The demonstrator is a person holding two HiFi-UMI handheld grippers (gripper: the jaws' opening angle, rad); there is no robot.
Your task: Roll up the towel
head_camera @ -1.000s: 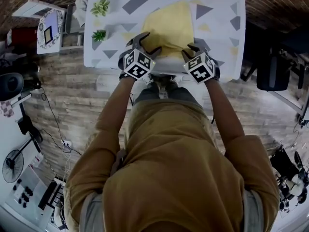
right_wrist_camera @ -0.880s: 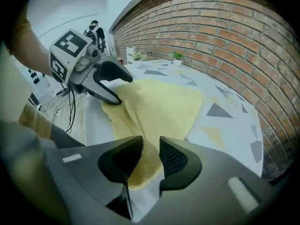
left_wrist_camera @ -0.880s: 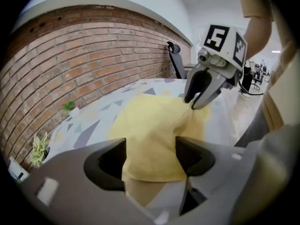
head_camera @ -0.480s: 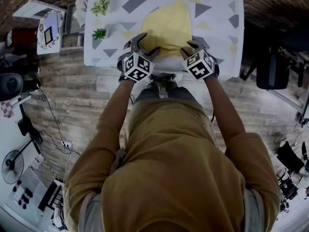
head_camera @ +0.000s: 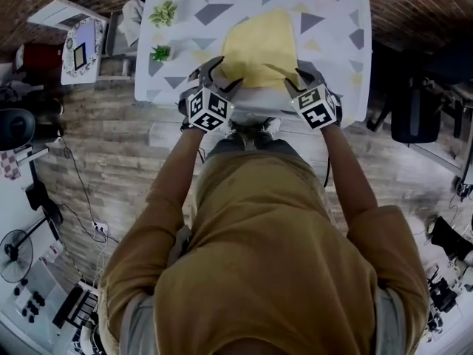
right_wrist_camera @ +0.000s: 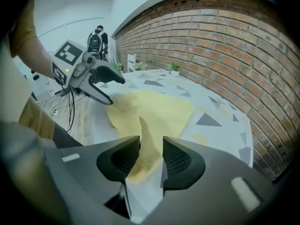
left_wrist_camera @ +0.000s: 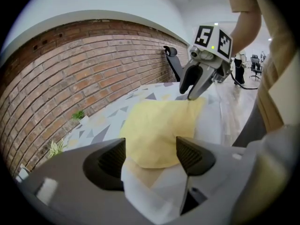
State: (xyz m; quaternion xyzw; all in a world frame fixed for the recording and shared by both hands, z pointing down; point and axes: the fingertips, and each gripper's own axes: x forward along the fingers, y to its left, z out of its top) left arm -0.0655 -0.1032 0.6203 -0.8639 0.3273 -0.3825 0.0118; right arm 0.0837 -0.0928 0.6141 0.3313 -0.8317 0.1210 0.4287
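Note:
A yellow towel [head_camera: 259,46] lies on the table [head_camera: 332,21], which has a cloth with a triangle pattern. My left gripper [head_camera: 219,74] is at the towel's near left corner. In the left gripper view a bunched, raised edge of the towel [left_wrist_camera: 154,125] fills the wide gap of that gripper [left_wrist_camera: 152,156], touching both pads. My right gripper [head_camera: 299,76] is at the near right corner. Its jaws have just been opening a little, and a standing fold of the towel [right_wrist_camera: 154,109] is still pinched in the gripper [right_wrist_camera: 151,156].
Two small potted plants [head_camera: 164,12] [head_camera: 160,52] stand at the table's left edge. A dark chair [head_camera: 414,109] is on the floor to the right. Brick wall runs behind the table. Equipment and cables lie on the wooden floor at the left.
Both grippers have risen slightly at the table's near edge, taking the towel's near edge up with them. The rest of the towel has stayed flat.

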